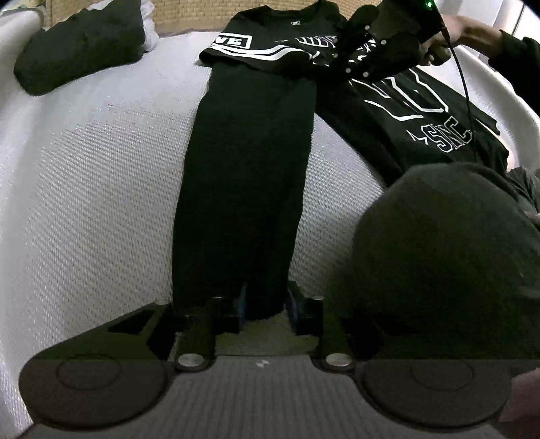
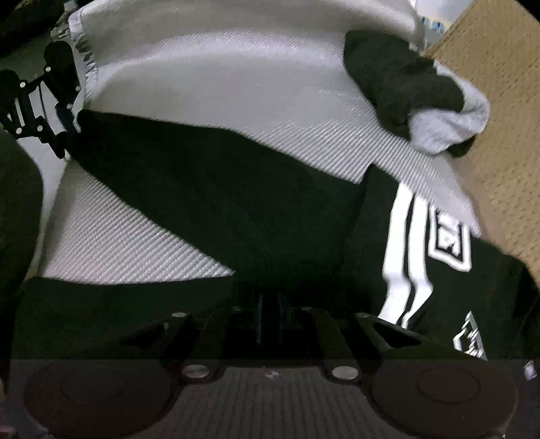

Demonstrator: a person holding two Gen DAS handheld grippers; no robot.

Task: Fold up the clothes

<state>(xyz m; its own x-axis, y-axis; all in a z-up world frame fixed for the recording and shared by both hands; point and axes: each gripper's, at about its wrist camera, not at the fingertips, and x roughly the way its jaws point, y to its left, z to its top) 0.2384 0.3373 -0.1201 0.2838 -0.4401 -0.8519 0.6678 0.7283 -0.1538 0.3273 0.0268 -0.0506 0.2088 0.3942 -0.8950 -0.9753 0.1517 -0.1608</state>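
A black T-shirt (image 1: 246, 169) with white stripes and lettering lies on a white textured bedspread (image 1: 101, 169). One side is folded into a long strip that runs from the striped sleeve (image 1: 256, 52) down to me. My left gripper (image 1: 268, 304) is shut on the strip's near hem. My right gripper (image 1: 341, 54), held by a hand (image 1: 465, 30), sits at the far shoulder end. In the right wrist view my right gripper (image 2: 270, 310) is shut on the black shirt (image 2: 219, 202) beside the striped sleeve (image 2: 405, 253). My left gripper (image 2: 67, 141) shows at the far left.
A dark folded garment (image 1: 77, 44) rests on a white cloth (image 2: 452, 125) at the bedspread's far corner, against a woven tan surface (image 2: 489, 101). The person's dark-clad knee (image 1: 438, 253) fills the near right. A cable (image 1: 467, 101) hangs over the printed front.
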